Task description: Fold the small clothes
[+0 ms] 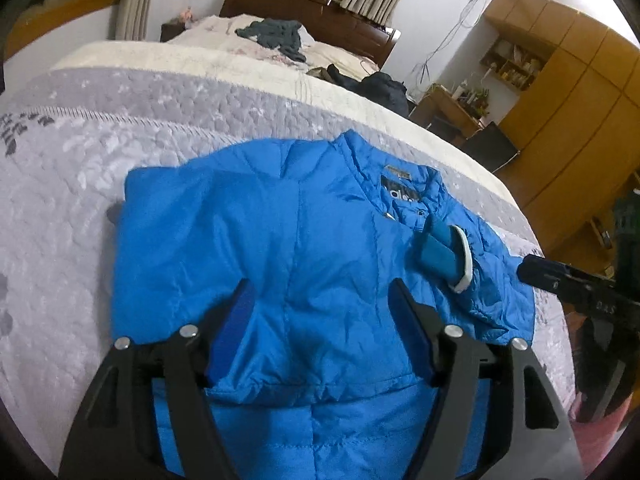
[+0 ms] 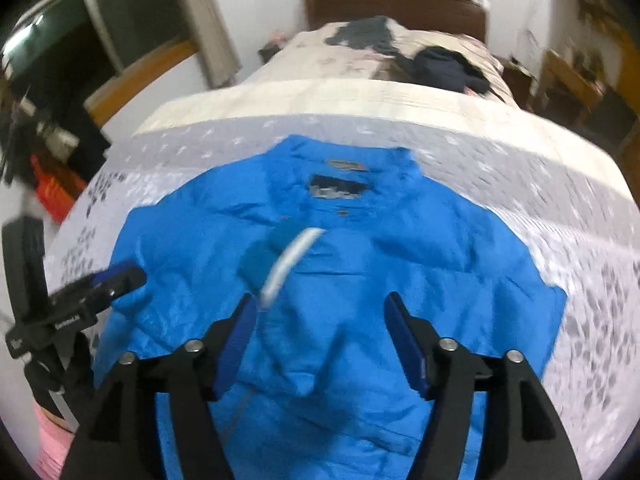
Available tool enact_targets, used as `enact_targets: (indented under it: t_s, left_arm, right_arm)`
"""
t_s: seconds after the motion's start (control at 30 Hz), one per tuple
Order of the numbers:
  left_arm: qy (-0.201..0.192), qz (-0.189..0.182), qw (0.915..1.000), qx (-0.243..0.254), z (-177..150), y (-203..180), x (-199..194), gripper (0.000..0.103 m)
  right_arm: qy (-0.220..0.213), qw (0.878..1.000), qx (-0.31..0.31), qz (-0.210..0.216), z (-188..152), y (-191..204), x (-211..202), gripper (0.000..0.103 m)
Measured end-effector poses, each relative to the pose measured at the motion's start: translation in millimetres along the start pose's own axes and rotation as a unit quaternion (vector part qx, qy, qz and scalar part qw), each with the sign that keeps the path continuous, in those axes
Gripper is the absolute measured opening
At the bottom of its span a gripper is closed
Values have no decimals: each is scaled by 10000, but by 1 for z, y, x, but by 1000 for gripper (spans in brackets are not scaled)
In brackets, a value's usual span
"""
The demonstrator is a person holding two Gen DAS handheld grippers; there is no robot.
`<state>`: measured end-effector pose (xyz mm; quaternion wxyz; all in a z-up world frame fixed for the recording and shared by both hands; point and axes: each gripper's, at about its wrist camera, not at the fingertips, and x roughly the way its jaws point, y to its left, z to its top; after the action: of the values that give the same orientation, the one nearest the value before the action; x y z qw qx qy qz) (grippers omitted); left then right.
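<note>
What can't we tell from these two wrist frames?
- Jacket hem: cut off by the bottom edge and hidden by the left gripper in the left wrist view.
- Collar label: unreadable in the right wrist view, motion blur.
- Sleeve cuff: smeared by the same blur.
- Right gripper in the left wrist view: only one tip shows, the rest is cut off by the right edge.

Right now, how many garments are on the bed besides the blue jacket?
2 that I can make out: a grey garment near the headboard, and a dark garment at the bed's right edge. More may be hidden.
</note>
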<state>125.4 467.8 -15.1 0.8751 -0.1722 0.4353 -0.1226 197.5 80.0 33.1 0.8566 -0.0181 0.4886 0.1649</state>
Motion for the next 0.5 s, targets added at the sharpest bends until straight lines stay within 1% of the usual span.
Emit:
enact_targets:
  t_s: [0.07,0.17,0.23,0.3,0.33,0.37,0.4,0.43,0.47,0.5]
  left_arm:
    - [63,37,10000,-66,0,3,3,70]
    - [159,74,9998,-135,-1,9,10,70]
    - [209,51,9997,-150,-2,13,14,70]
    - [223,59,9997,-126,-2,12,17,70]
    - [235,65,9996,-106,-2,12,18,70]
    - [236,68,9997,-94,-3,13,19,70]
    - [238,71,9997,-83,-3,13,20,70]
    - [245,80,9996,-65,-4,12,21,70]
    - [246,85,9996,-50,-4,12,22,70]
    - [253,95,9996,-29,-5,12,22,70]
  right_arm:
    - [111,9991,-347,-199,2,21,12,73]
    - [287,9935,-830,-719,1,48,39,73]
    - [380,9894,-952,-1032,2,56,54,73]
    - [473,9866,-932,-1255,2,53,67,71]
    - [535,9857,-900,-1318,2,49,74,61]
    - [546,9858,-882,-1323,0,47,76,56]
    - [538,9877,-812,-1221,-1,43,76,51]
    - [507,9902,-708,-1092,-1,38,74,44]
    - [479,9919,-619,-1004,-1,35,71,41]
    - [431,9945,-464,-838,0,29,66,34]
